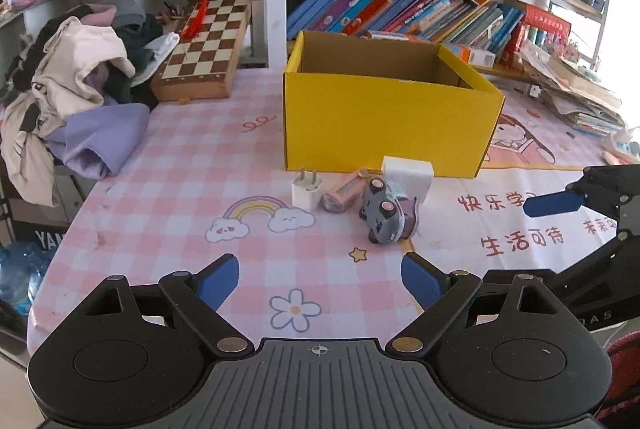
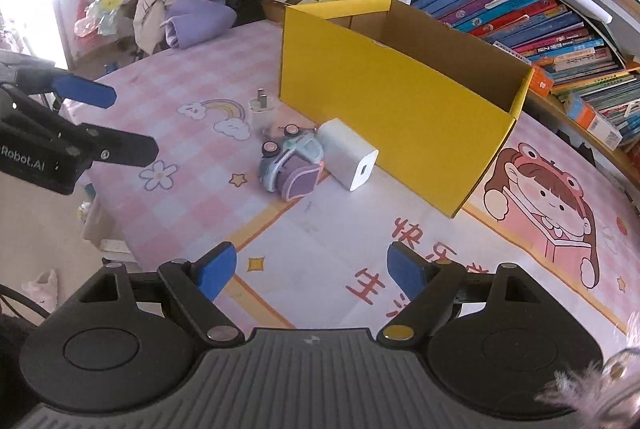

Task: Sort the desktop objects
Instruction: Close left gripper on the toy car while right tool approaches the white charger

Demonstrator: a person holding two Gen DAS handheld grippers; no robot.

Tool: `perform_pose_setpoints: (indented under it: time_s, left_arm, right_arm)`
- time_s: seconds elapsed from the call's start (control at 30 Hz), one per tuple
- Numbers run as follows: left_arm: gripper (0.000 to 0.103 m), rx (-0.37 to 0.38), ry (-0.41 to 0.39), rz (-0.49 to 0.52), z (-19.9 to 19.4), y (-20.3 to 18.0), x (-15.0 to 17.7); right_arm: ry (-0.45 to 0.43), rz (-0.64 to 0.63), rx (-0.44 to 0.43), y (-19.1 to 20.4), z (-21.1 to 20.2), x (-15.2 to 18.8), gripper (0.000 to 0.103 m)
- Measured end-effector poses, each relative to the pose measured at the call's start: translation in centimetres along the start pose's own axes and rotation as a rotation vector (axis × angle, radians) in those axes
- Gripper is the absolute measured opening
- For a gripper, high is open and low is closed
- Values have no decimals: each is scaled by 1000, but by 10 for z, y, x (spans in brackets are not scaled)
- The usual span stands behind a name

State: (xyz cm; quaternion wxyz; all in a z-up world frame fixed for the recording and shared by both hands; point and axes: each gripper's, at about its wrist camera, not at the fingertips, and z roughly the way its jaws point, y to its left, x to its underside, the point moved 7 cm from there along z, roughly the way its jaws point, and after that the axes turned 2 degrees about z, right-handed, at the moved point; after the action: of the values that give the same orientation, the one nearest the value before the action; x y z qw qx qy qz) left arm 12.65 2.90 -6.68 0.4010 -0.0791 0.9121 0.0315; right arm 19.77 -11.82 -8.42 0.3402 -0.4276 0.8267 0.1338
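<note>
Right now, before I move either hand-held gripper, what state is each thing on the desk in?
Left hand-held gripper: open, holding nothing.
Right hand-held gripper: open, holding nothing.
Yellow box: open at the top, looks empty.
Toy car: tipped on its side.
Small plug: standing, prongs up.
Big white charger: lying flat beside the box.
Pink item: lying down, partly hidden.

I am seeing bare tablecloth (image 1: 168,189) lying open before both grippers. The yellow box (image 1: 384,121) is walling off the far side; toy car (image 1: 386,215), white charger (image 1: 408,173) and small plug (image 1: 306,189) are crowding its near face.
</note>
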Motion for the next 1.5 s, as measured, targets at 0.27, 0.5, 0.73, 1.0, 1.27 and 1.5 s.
perform_pose_setpoints:
  time_s: [0.27, 0.5, 0.73, 1.0, 1.27, 1.5]
  left_arm:
    - [91, 8, 28, 22, 14, -8, -5]
    - [90, 48, 85, 65, 37, -27, -8]
    - [90, 80, 108, 52, 56, -38, -15]
    - [84, 113, 135, 71, 82, -49, -21]
    - [69, 142, 175, 107, 107, -61, -26]
    - [40, 129, 189, 75, 115, -54, -24]
  right_arm:
    - [-2, 6, -24, -12, 12, -8, 59]
    - [-1, 10, -37, -24, 27, -19, 56]
    - [4, 17, -58, -35, 45, -30, 56]
    - [17, 50, -88, -48, 64, -44, 56]
    - [32, 55, -114, -56, 74, -48, 56]
    - [46, 57, -133, -58, 82, -51, 56]
